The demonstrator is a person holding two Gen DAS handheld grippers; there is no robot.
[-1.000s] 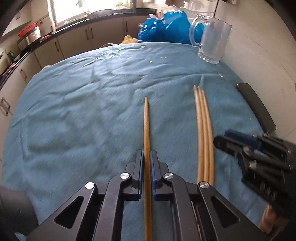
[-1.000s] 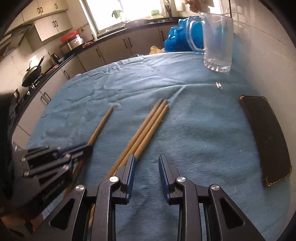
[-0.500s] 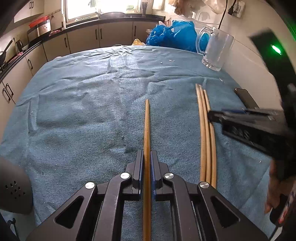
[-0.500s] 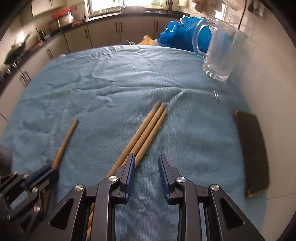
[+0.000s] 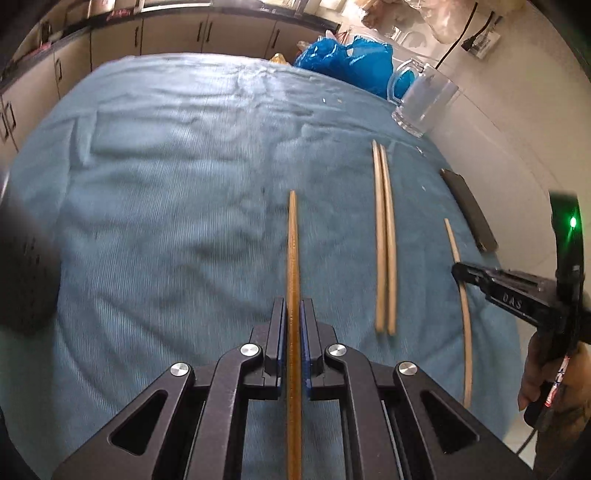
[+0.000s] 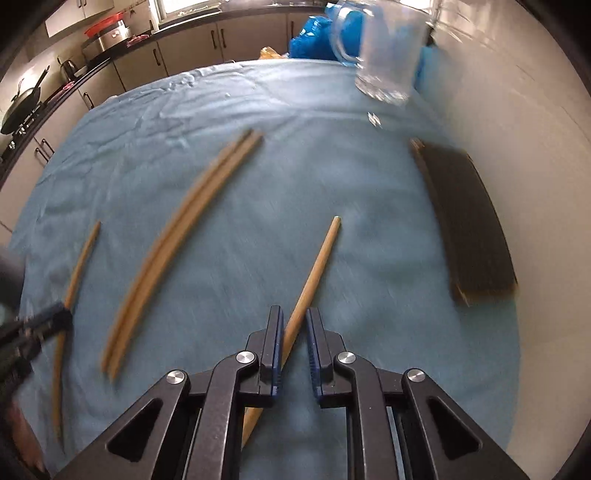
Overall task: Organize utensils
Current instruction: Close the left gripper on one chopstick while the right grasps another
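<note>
My left gripper is shut on a dark wooden chopstick that points away along the blue cloth. Two more chopsticks lie side by side to its right; they also show in the right wrist view. My right gripper is shut on a lighter chopstick, held slanted between its jaws; in the left wrist view that gripper and chopstick are at the right. The left gripper with its chopstick shows at the left of the right wrist view.
A glass mug stands at the far right by the wall, also in the right wrist view. A black phone lies along the right edge. A blue plastic bag sits at the back. Kitchen cabinets run behind the table.
My right gripper has closed on one chopstick from the group of three and carried it right, away from the other two. The left gripper still holds its chopstick and has lifted.
</note>
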